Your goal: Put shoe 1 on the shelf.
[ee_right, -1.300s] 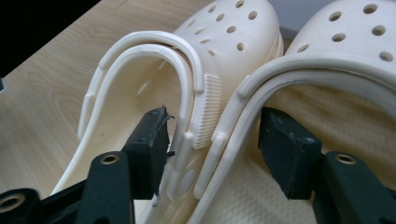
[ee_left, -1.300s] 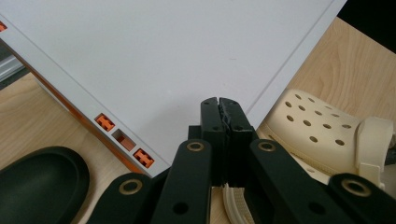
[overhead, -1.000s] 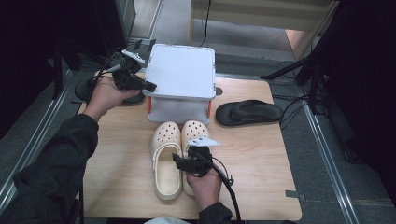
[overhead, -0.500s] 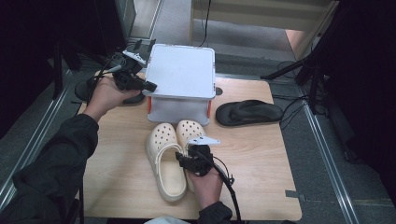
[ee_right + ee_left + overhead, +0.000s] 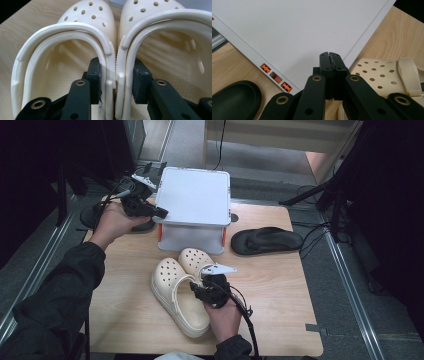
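a pale wooden table (image 5: 125,285) stands on a grey floor with dark gear around it, and the person's dark sleeves come in at six and seven o'clock of the high view. nearest, the right gripper (image 5: 206,292) sits over a pair of cream clogs (image 5: 177,290) at the table's middle; the right gripper view shows what the high view cannot: one black jaw inside each shoe, the two inner side walls (image 5: 113,65) pinched together between them, the jaws having just been closing, so both clogs are gripped as one. from above, the hand covers the heel of the right clog, and the pads' contact is hard to make out there. beyond the clogs at twelve o'clock stands a white lidded box (image 5: 194,195) with orange latches. the left gripper (image 5: 159,212) lies at the box's nine o'clock edge, its tips over the lid's rim; the left gripper view shows its jaws pressed shut on nothing, above the white lid (image 5: 294,30), and also the orange latch pieces (image 5: 276,77). a black sandal (image 5: 267,240) lies at three o'clock of the box. another dark sandal (image 5: 233,100) lies at the box's nine o'clock, half hidden under the left hand from above, cut off at the frame edge in the left gripper view.
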### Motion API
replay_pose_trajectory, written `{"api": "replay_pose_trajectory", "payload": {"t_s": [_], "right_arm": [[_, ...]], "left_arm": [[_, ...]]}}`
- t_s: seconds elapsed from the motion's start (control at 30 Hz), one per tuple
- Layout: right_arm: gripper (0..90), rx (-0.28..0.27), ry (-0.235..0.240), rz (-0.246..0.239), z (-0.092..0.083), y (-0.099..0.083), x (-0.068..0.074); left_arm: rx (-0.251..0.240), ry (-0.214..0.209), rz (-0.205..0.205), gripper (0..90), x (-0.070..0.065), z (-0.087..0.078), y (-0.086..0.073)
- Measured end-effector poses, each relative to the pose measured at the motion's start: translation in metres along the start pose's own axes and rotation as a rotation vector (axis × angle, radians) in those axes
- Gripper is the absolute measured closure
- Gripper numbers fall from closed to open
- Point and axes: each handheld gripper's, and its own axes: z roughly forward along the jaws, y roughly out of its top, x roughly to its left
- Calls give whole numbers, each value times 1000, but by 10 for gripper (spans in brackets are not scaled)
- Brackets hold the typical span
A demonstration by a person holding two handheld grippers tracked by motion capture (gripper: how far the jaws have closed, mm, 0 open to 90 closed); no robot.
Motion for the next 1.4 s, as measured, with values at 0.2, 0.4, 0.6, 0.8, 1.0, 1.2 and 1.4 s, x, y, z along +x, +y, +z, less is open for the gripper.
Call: {"api": "replay_pose_trajectory", "payload": {"t_s": [0.2, 0.4, 0.6, 0.8, 1.0, 1.2, 1.4], "right_arm": [[667, -21, 9, -32, -6, 11, 0], [667, -28, -5, -33, -3, 29, -11], [666, -40, -30, -28, 4, 49, -24], [666, -55, -45, -7, 17, 67, -39], [666, -71, -75, 2, 29, 81, -48], [665, -79, -94, 24, 42, 88, -55], [664, -87, -120, 48, 55, 91, -59]], "left_arm": [[6, -1, 2, 900, 0, 0, 0], [2, 0, -4, 900, 0, 0, 0], [7, -6, 0, 900, 1, 0, 1], [3, -6, -4, 900, 0, 0, 1], [4, -6, -7, 900, 1, 0, 1], [1, -12, -11, 900, 1, 0, 0], [2, -11, -9, 900, 1, 0, 0]]}}
